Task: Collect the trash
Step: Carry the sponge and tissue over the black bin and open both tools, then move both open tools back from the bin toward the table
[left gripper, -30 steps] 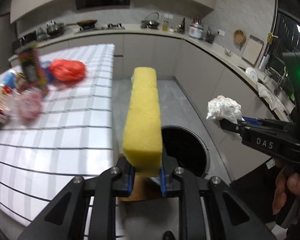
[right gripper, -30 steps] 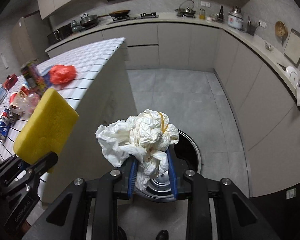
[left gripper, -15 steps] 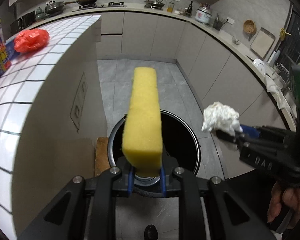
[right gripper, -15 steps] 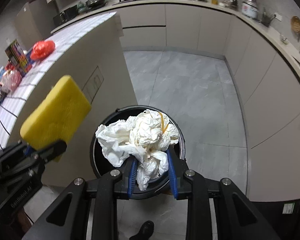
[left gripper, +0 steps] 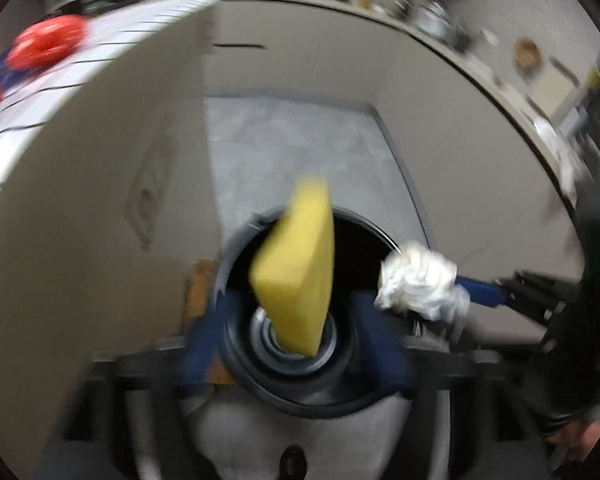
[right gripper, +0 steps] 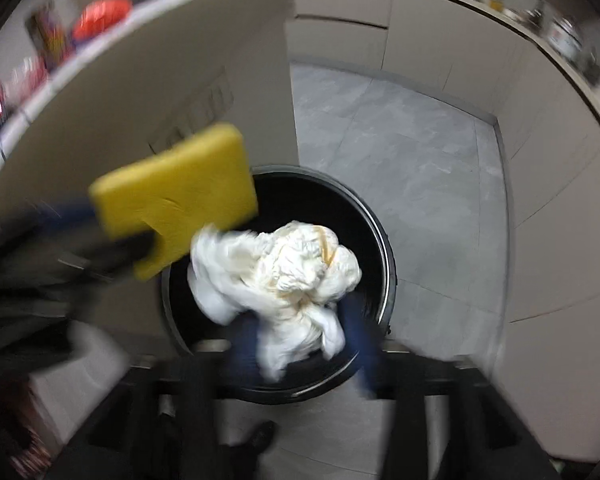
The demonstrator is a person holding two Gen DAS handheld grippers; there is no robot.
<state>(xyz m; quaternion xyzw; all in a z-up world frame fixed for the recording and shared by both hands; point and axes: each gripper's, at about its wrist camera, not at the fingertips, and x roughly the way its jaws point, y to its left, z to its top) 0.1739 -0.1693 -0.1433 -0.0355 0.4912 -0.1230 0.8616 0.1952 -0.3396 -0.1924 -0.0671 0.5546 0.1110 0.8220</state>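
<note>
Both views are motion-blurred. A yellow sponge (left gripper: 296, 272) hangs loose and tilted over the round black trash bin (left gripper: 364, 396). My left gripper (left gripper: 296, 354) is open, its blue fingers wide apart on either side of the sponge. The sponge (right gripper: 176, 200) also shows in the right wrist view, above the bin's left rim (right gripper: 388, 264). My right gripper (right gripper: 300, 344) has its fingers spread around a crumpled white paper wad (right gripper: 292, 272) over the bin mouth. The wad (left gripper: 420, 280) also shows in the left wrist view at the bin's right rim.
The white tiled island (left gripper: 40, 96) stands to the left with a red bag (left gripper: 48, 44) and other items on it. Grey cabinets (right gripper: 540, 200) line the right and the back. The floor (right gripper: 400, 140) around the bin is grey tile.
Both grippers have dropped lower over the bin and opened. The sponge has left my left gripper's fingers and tilts free. The paper wad has come loose between my right gripper's fingers.
</note>
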